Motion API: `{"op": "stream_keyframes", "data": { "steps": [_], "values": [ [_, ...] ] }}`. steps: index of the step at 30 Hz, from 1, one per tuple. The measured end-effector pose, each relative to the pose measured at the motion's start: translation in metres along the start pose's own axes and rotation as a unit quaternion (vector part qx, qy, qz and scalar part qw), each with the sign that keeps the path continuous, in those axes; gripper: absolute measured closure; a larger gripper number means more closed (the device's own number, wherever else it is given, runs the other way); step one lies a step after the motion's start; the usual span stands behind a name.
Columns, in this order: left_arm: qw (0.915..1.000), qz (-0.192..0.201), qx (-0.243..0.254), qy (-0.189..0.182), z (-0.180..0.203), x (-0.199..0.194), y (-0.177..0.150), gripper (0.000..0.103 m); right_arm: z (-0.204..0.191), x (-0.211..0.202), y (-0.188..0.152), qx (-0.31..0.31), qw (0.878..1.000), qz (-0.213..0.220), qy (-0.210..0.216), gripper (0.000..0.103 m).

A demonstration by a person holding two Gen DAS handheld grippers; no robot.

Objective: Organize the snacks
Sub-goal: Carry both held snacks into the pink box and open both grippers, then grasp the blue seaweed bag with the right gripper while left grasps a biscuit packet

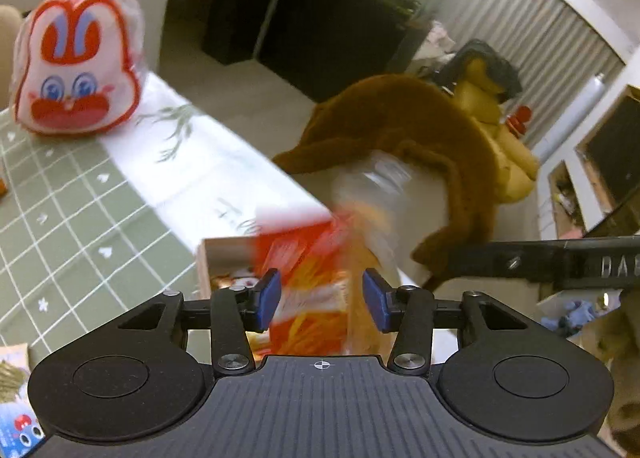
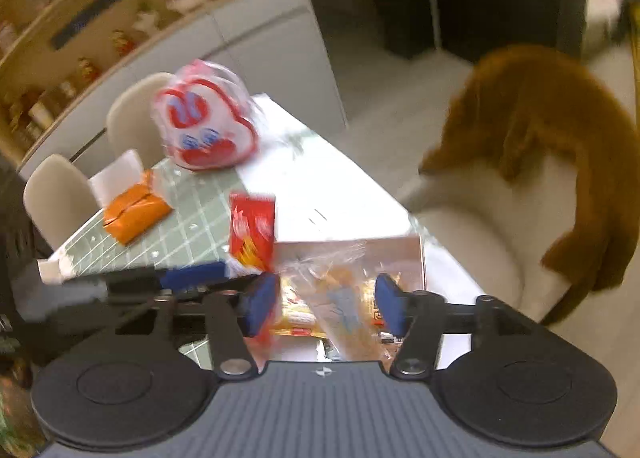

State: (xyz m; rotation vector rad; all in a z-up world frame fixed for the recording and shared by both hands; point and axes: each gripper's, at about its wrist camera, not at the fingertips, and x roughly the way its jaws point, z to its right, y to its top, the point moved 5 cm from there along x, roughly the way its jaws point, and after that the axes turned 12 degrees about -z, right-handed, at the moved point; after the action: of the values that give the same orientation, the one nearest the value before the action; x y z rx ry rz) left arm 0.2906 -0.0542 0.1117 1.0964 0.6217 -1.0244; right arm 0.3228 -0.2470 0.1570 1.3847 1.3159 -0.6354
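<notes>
My left gripper (image 1: 322,300) is open, its blue pads on either side of a red and orange snack box (image 1: 304,282) without touching it; the box stands upright in a white storage box (image 1: 224,254). The same snack box shows in the right wrist view (image 2: 251,232). My right gripper (image 2: 326,304) is open around a clear plastic snack bag (image 2: 344,298) with orange contents, which lies in the storage box (image 2: 400,246) among other snacks. The left gripper's blue finger (image 2: 192,273) reaches in from the left.
A rabbit-face snack bag (image 1: 76,70) stands on the green grid mat (image 1: 60,198); it also shows in the right wrist view (image 2: 204,118). An orange packet (image 2: 134,212) lies on the mat. A chair with a brown garment (image 2: 560,162) stands right of the table.
</notes>
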Motion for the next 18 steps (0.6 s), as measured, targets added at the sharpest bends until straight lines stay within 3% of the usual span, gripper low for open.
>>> {"op": "stream_keyframes", "data": {
  "steps": [3, 9, 15, 18],
  "values": [
    [0.9998, -0.011, -0.013, -0.008, -0.019, 0.006, -0.01, 0.052, 0.016, 0.009, -0.006, 0.012, 1.0, -0.001, -0.002, 0.043],
    [0.9989, -0.027, -0.022, 0.031, -0.063, 0.004, -0.053, 0.052, 0.009, 0.033, -0.009, -0.002, 0.998, 0.001, -0.06, 0.038],
    [0.9945, 0.0, -0.059, 0.086, -0.121, -0.023, -0.094, 0.052, -0.04, 0.057, -0.023, -0.062, 0.992, 0.007, -0.106, 0.033],
    [0.986, 0.026, -0.097, 0.133, -0.164, -0.055, -0.115, 0.052, -0.078, 0.068, -0.036, -0.102, 0.988, 0.014, -0.114, 0.032]
  ]
}}
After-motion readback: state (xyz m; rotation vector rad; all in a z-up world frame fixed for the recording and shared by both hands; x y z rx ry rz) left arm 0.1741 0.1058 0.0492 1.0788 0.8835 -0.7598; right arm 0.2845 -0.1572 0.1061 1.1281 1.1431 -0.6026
